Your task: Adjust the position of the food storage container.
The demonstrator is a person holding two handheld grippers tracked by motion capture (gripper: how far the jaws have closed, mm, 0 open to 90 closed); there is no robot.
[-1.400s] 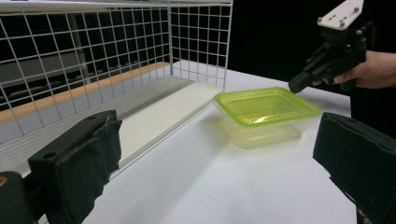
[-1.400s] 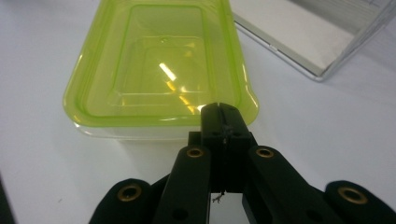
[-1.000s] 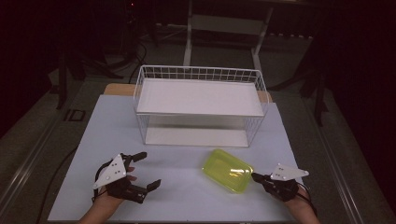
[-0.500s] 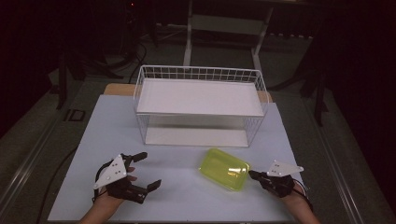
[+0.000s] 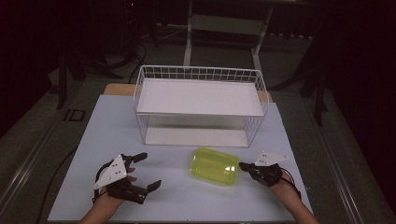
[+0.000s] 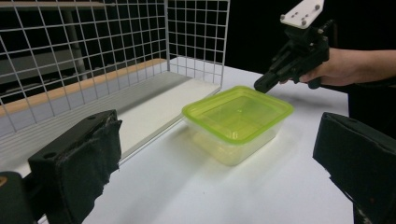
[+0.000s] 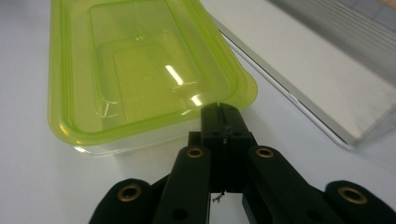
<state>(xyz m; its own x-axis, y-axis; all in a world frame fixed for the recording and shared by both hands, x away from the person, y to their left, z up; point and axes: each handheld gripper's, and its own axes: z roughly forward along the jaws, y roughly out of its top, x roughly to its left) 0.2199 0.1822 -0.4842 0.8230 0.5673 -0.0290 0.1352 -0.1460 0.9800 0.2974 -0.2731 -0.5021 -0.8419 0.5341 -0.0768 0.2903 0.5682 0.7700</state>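
A person is sitting at a white table [image 5: 116, 126] in a dark room, holding a two-jaw gripper in each hand. A yellow-green plastic container [image 5: 214, 166] with its lid on is resting on the table near the front edge, slightly right of centre and just in front of a white wire basket [image 5: 201, 74]. The basket is standing at the middle of the table and is enclosing a flat white shelf [image 5: 201, 97].

The right gripper [image 5: 243, 165] is lying low over the table at the container's right end, its jaws pressed fully together with nothing between them. In the right gripper view its closed tip [image 7: 223, 112] is meeting the rim at one corner of the lid, appearing to touch it rather than grasp it. The left gripper view is showing the same closed tip [image 6: 262, 85] at the far edge of the container [image 6: 237, 122], with the person's hand behind it.

The left gripper [image 5: 148, 171] is resting on the table to the left, well apart from the container, with its jaws spread wide and holding nothing. Its two black padded fingers [image 6: 77, 161] are framing the container in its own view.
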